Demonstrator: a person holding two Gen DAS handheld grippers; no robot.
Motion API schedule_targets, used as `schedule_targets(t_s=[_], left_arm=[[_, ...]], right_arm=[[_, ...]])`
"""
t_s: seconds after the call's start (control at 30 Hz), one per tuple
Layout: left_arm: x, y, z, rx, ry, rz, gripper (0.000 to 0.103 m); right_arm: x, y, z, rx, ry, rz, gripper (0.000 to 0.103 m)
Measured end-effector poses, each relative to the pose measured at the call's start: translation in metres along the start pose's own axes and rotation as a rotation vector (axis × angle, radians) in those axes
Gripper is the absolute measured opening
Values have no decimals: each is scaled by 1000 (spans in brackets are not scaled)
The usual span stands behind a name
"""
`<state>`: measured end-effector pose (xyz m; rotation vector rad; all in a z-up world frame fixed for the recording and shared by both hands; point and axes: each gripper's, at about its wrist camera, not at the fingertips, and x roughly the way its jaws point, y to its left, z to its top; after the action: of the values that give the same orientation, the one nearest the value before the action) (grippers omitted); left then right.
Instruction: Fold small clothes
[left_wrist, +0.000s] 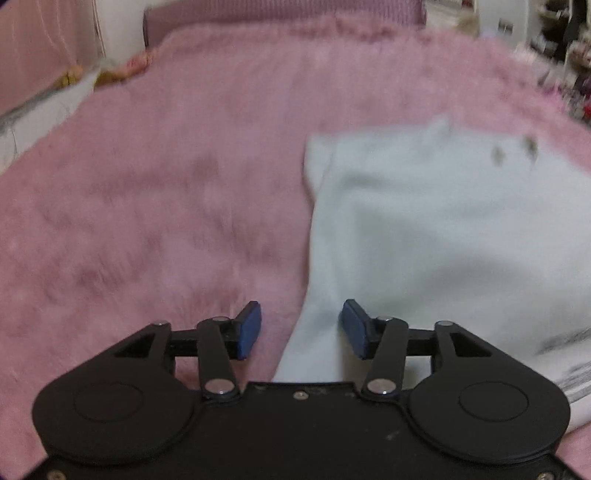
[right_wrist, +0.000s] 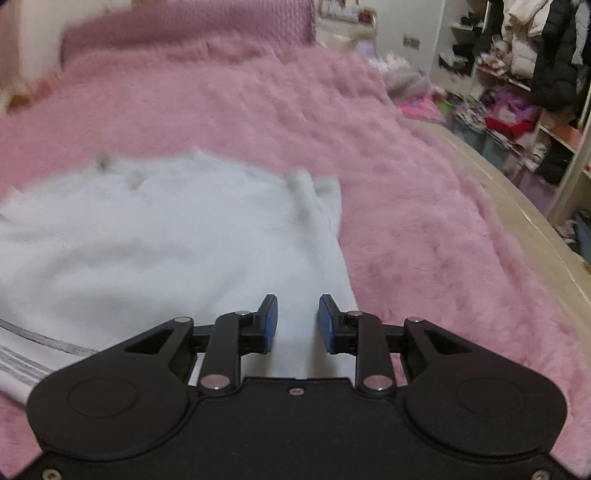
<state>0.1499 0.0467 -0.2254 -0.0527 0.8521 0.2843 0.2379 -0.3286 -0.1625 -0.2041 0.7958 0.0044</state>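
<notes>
A small white garment lies spread on a fluffy pink blanket. In the left wrist view it fills the right half, and its left edge runs down between my fingers. My left gripper is open over that edge, nothing held. In the right wrist view the garment fills the left half on the blanket, with grey stripes at its near left. My right gripper is open over the garment's right edge, nothing held. Both views are blurred.
The pink blanket covers a bed with a pink headboard at the far end. Open shelves with clothes and hanging jackets stand to the right. The beige bed edge runs along the right side. Pillows or toys sit far left.
</notes>
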Motion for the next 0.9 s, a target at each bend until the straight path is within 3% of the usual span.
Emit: schedule_targets(t_s=[0.13, 0.2, 0.3, 0.37, 0.47, 0.53, 0.57, 0.6, 0.7, 0.77, 0.9], left_arm=[[-8, 5, 1, -26, -27, 4, 55], [-33, 6, 8, -41, -93, 30, 54], [-52, 2, 24, -39, -212, 11, 54], [-50, -4, 30, -30, -249, -21, 54], [-23, -15, 34, -7, -240, -31, 54], [9, -25, 32, 34, -164, 27, 56], [21, -25, 27, 45, -125, 47, 58], [30, -22, 21, 30, -120, 19, 59], [29, -10, 14, -40, -145, -16, 62], [22, -8, 18, -32, -155, -13, 62], [11, -7, 34, -42, -188, 16, 60]], right_arm=[[15, -8, -3, 37, 51, 1, 19], [4, -12, 0, 69, 21, 7, 20], [-10, -12, 7, 106, -53, 20, 20], [-11, -7, 11, 91, -112, 9, 20], [-1, -3, 21, 75, -146, 39, 20], [13, -2, 26, 83, -142, 59, 20], [25, -1, 29, 79, -115, 29, 20], [35, 1, 28, 72, -86, -7, 19], [60, -2, 28, 100, -67, -63, 16], [62, -4, 33, 116, -87, -101, 23], [49, -19, 39, 229, -130, -17, 23]])
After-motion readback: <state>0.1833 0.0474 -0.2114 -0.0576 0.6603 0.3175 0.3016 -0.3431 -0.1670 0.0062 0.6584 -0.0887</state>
